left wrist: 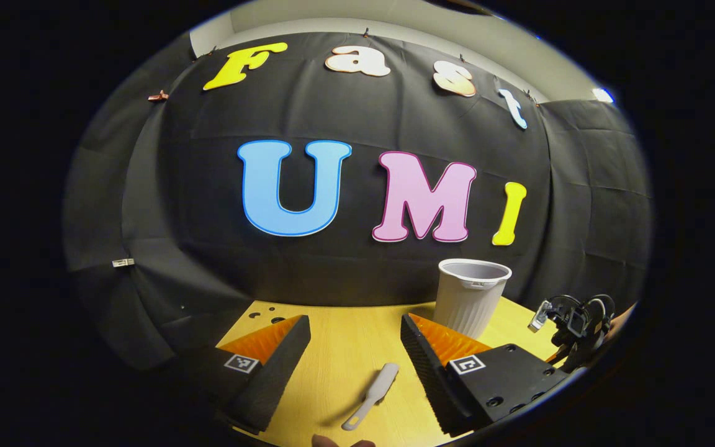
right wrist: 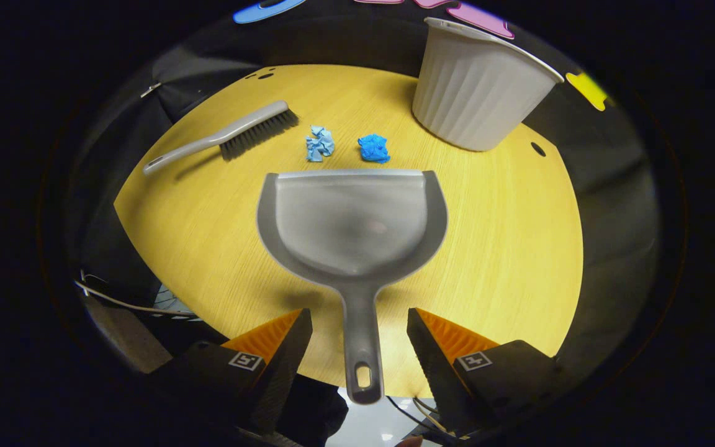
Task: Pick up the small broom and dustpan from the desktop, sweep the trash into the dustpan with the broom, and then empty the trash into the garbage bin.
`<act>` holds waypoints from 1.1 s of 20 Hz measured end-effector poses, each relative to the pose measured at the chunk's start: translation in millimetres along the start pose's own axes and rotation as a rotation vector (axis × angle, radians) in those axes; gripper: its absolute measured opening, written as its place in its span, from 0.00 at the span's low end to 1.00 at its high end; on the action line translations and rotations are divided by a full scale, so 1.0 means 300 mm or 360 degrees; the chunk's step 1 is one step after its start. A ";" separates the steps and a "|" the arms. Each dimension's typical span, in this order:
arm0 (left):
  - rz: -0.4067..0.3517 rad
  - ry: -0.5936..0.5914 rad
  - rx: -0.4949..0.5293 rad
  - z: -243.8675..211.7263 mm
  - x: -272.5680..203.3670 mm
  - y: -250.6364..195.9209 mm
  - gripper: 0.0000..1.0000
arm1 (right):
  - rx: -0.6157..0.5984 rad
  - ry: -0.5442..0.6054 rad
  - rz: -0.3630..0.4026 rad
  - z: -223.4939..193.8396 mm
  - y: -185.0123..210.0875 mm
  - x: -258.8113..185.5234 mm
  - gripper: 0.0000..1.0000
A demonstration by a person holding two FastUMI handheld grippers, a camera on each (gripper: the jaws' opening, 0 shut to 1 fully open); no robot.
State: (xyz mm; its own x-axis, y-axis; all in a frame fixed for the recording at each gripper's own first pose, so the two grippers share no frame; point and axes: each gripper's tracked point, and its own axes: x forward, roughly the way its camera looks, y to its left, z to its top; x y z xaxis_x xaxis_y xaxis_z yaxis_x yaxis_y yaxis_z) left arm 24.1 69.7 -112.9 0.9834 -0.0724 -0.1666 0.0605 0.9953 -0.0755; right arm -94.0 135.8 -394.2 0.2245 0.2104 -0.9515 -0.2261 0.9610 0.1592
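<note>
So in the right gripper view the grey plastic dustpan (right wrist: 352,223) sits flat in the middle of the frame, its long handle running down toward the bottom edge, right between the fingers of the right tongs (right wrist: 359,344). Those tongs are spread wide, a finger on either side of the handle with a clear gap, nothing gripped. Just past the dustpan's front lip are two bits of trash: a pale blue crumpled paper ball (right wrist: 319,143) and a brighter blue crumpled paper ball (right wrist: 374,149), near each other but apart. Upper left lies the small grey broom with dark bristles (right wrist: 233,136), on its side, handle pointing lower left. Upper right stands the white ribbed plastic garbage bin (right wrist: 478,87), upright and open-topped.

In the left gripper view the left tongs (left wrist: 355,338) are also wide open and holding nothing, hanging above the broom's handle, which pokes up at the bottom centre. The bin is right of centre, and the other gripper shows at the far right edge.

Everything rests on a round-looking yellow wood-grain tabletop (right wrist: 506,248), with black cloth behind it.
</note>
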 end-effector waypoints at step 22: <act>-0.0174 0.0419 0.0027 -0.280 0.076 -0.030 0.96 | -0.0019 0.0372 0.0091 -0.008 0.054 0.183 0.41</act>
State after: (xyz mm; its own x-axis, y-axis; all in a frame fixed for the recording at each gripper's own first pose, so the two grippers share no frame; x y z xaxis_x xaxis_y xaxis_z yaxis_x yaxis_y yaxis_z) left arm 31.5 53.8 -198.7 0.8926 -0.1913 -0.4083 0.1688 0.9815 -0.0908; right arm -87.6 162.5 -444.3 -0.0140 0.2159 -0.9763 -0.2433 0.9463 0.2127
